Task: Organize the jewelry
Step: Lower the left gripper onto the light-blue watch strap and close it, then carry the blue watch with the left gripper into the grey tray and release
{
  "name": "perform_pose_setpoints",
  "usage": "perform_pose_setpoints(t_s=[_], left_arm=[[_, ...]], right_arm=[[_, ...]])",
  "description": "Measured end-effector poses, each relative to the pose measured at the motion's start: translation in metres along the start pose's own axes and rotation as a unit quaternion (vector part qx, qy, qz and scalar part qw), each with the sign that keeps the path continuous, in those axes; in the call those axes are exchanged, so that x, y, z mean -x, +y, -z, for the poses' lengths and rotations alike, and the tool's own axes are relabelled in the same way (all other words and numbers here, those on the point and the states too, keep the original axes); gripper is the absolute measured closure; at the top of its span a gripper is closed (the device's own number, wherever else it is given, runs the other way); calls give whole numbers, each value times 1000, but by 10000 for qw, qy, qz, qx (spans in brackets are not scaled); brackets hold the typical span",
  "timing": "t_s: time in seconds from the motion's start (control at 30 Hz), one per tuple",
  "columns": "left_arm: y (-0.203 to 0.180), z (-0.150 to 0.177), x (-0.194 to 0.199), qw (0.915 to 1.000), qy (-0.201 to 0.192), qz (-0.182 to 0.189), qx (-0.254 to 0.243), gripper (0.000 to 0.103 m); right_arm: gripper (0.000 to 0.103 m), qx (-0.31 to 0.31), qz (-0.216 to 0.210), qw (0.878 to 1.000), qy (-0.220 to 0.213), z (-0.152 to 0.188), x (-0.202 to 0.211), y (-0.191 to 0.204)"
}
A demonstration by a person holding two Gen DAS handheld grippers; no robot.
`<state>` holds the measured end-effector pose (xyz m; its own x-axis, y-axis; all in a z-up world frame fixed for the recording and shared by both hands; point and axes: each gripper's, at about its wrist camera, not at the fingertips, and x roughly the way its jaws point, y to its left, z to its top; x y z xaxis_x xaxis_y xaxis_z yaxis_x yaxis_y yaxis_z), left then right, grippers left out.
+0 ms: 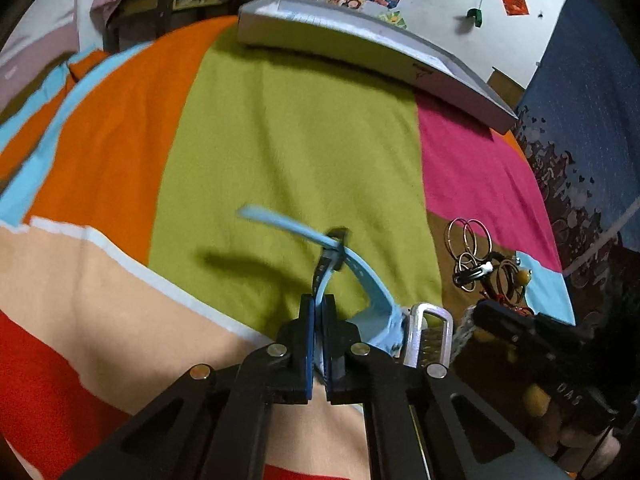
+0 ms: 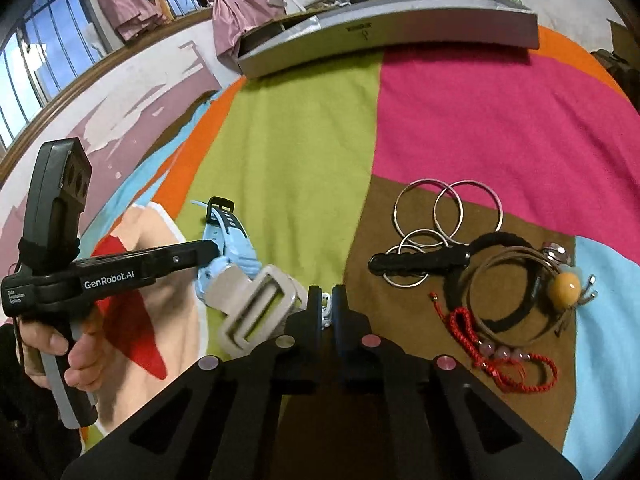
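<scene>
A light blue watch point(image 1: 360, 276) lies on the green patch of the blanket, one strap end lifted. My left gripper point(image 1: 319, 300) is shut on its strap; in the right wrist view the same gripper point(image 2: 214, 249) pinches the watch point(image 2: 236, 240) from the left. A pale metal buckle point(image 2: 256, 308) lies against the watch body. My right gripper point(image 2: 327, 292) is shut on a small pale band end next to that buckle. In the left wrist view it comes in from the right point(image 1: 478, 312), beside the buckle point(image 1: 430, 332).
A long grey box point(image 2: 392, 32) stands open at the blanket's far edge. On the brown patch to the right lie silver bangles point(image 2: 448, 208), a black hair tie point(image 2: 420, 260), a red cord bracelet point(image 2: 500, 356) and an amber bead on a cord point(image 2: 564, 286).
</scene>
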<state>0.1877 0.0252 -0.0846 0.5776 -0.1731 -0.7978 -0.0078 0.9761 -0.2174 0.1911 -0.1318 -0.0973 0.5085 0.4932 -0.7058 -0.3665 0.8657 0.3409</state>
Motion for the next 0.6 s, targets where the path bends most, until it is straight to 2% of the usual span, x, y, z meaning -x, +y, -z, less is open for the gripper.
perform_pose_setpoints(t_s=[0.17, 0.33, 0.47, 0.6], left_arm=[[-4, -11, 14, 9998, -136, -149, -57, 99], [-13, -35, 36, 9983, -503, -114, -265, 99], [-28, -74, 50, 9953, -854, -21, -463, 99], [-41, -132, 47, 9908, -1298, 167, -343, 99]], right_arm=[[101, -121, -26, 9995, -303, -9, 19, 2], [101, -191, -38, 9980, -605, -30, 38, -8], [101, -151, -100, 9970, -746, -62, 50, -16], [101, -26, -176, 9961, -864, -108, 62, -26]])
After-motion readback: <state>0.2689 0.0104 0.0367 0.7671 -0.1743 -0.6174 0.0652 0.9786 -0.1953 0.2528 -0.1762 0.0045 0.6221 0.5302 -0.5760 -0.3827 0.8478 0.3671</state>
